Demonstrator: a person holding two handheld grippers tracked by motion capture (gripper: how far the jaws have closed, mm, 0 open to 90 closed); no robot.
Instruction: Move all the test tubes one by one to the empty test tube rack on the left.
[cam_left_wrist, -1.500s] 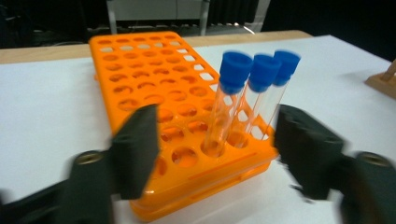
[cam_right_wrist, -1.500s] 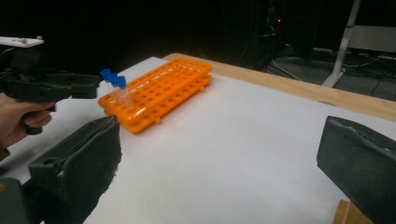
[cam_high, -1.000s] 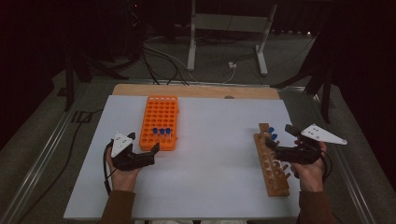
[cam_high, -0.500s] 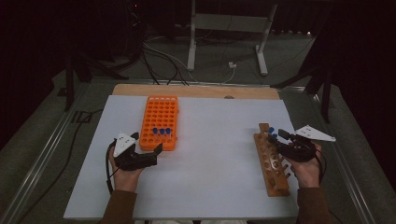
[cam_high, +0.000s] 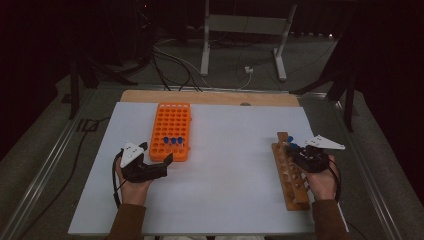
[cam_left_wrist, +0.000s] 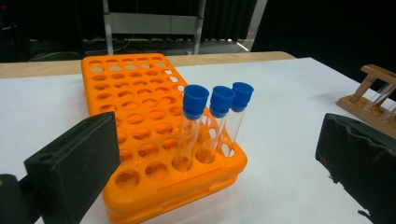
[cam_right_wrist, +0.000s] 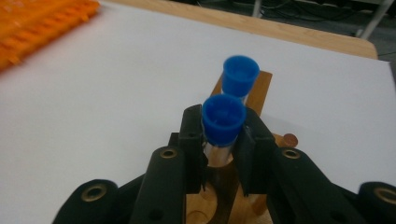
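Left gripper (cam_high: 159, 159) sits near the white table's (cam_high: 230, 150) front-left corner, jaws wide apart, just short of the orange plastic tube rack (cam_high: 171, 129) holding three blue-capped clear tubes (cam_left_wrist: 215, 122). Over by the right edge, the right gripper (cam_right_wrist: 219, 140) is clamped on a blue-capped glass tube (cam_right_wrist: 223, 120) standing in the wooden rack (cam_high: 290, 172).

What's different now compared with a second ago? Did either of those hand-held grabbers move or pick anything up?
The right gripper moved in over the far end of the wooden rack, and its jaws are now shut on a blue-capped tube there; a second capped tube stands just behind. The left gripper barely shifted and stays open near the orange rack, whose three blue-capped tubes are where they were.
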